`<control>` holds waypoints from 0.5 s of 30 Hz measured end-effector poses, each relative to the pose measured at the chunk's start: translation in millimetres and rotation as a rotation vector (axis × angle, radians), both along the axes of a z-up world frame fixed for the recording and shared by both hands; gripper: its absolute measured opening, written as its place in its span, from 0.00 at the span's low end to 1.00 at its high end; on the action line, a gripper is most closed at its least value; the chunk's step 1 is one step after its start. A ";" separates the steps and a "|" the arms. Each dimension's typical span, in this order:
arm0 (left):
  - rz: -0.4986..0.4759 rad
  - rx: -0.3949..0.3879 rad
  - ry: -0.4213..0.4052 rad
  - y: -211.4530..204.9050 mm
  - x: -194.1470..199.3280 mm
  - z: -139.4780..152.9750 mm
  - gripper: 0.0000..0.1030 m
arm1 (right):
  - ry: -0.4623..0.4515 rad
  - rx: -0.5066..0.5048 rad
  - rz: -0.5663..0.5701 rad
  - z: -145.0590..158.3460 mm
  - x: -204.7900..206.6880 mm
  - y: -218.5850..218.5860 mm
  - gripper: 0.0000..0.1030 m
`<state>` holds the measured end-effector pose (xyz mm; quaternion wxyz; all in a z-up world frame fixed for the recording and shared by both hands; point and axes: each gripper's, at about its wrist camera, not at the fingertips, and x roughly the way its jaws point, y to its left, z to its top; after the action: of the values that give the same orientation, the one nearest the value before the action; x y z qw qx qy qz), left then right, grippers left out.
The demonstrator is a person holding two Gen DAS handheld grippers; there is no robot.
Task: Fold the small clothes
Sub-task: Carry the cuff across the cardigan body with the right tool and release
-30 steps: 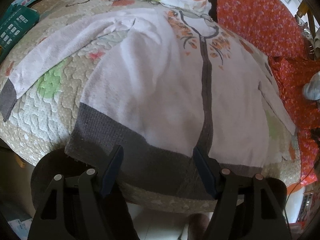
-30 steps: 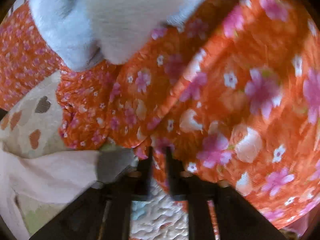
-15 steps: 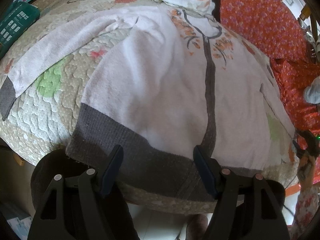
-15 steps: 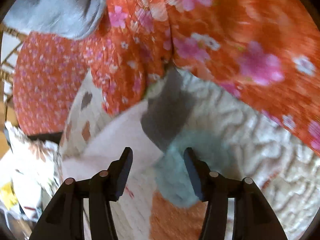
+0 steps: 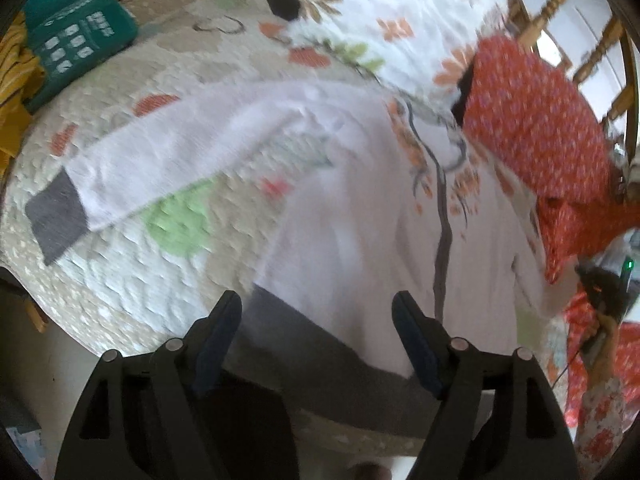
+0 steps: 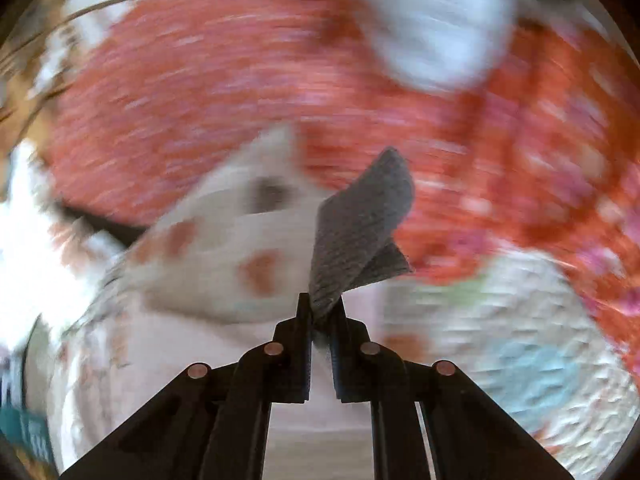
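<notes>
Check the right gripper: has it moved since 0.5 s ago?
Yes. The right gripper, then open short of the grey cuff lying on the quilt, has closed in, clamped it and lifted it off.

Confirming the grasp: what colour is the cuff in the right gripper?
Grey ribbed knit cuff; clearest in the right wrist view.

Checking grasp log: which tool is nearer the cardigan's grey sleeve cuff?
Right. The right tool is shut on the grey sleeve cuff; the left tool hangs open over the cardigan's grey hem.
</notes>
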<state>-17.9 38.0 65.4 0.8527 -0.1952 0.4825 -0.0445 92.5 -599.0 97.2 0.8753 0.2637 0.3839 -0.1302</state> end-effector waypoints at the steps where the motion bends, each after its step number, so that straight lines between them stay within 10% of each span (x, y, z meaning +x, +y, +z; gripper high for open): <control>1: 0.008 -0.005 -0.005 6.5 -0.2 0.3 0.74 | -0.015 0.007 0.076 10.5 18.1 32.5 0.09; 15: 0.219 0.007 0.039 127.5 -19.6 -32.1 0.75 | 0.077 0.060 0.562 -31.4 147.8 351.0 0.09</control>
<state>-37.5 165.5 33.3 0.8437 -0.2444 0.4748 0.0545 240.3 -248.0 65.8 0.8537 0.1676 0.4784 0.1192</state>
